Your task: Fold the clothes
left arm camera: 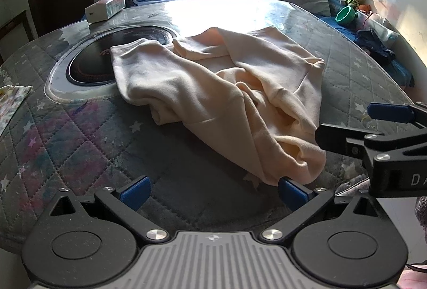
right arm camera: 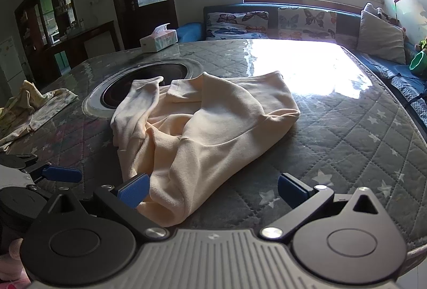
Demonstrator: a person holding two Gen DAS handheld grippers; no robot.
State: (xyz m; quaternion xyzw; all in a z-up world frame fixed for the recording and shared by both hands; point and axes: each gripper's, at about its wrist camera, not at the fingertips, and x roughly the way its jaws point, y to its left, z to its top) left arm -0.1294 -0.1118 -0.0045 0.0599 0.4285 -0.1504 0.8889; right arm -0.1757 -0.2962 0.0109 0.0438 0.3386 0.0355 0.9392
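On the quilted desk [left arm camera: 80, 134], left wrist view, a peach garment [left arm camera: 213, 91] lies crumpled; the left gripper [left arm camera: 213, 192] is spread wide, empty (hem just beside one finger). Right wrist view: the right gripper [right arm camera: 213, 190] gapes too, the garment's near fold lying between its fingers [right arm camera: 134, 188].

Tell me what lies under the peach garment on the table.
The peach garment rests on the quilted table cover, and its far sleeve overlaps the round dark cooktop set into the table. Whatever lies beneath its bunched folds is hidden.
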